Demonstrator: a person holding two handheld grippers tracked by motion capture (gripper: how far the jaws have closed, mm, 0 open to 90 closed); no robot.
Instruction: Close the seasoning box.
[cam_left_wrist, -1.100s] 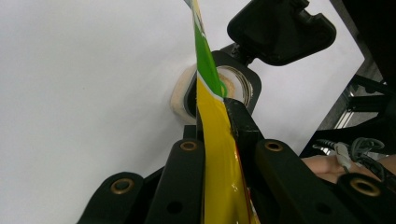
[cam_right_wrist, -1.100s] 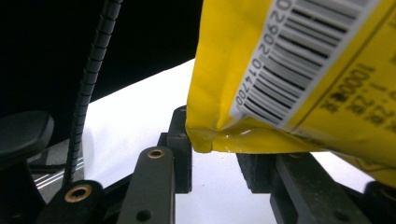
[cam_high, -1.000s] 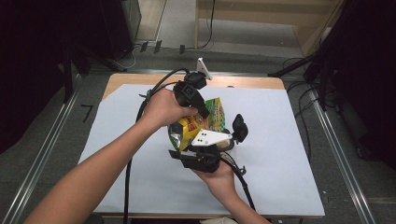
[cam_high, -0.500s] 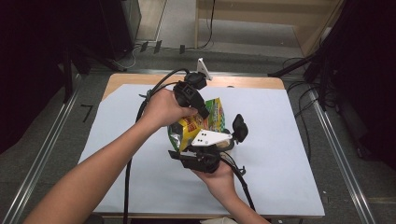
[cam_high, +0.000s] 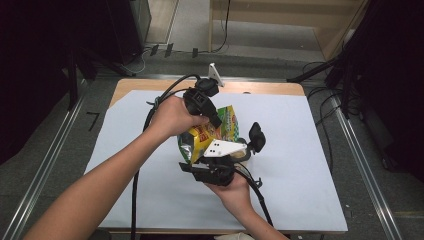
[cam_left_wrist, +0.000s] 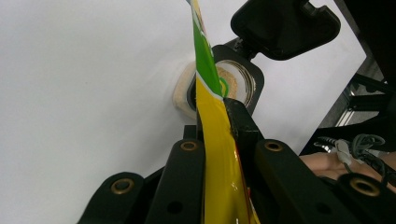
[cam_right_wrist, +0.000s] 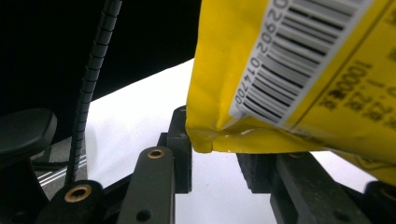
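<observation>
R gripper view shows barcode on yellow bag (cam_right_wrist: 299, 70), R gripper (cam_right_wrist: 212, 161) jaws apart under it; L gripper (cam_left_wrist: 219, 140) clamped on bag edge, frame centre, L hand (cam_high: 172, 117) above

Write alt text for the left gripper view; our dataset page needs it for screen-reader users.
The left gripper is clamped on the thin edge of a yellow and green snack bag, which stands edge-on between its two black jaws. Beyond it lie a white table cover and the other gripper's black parts.
</observation>
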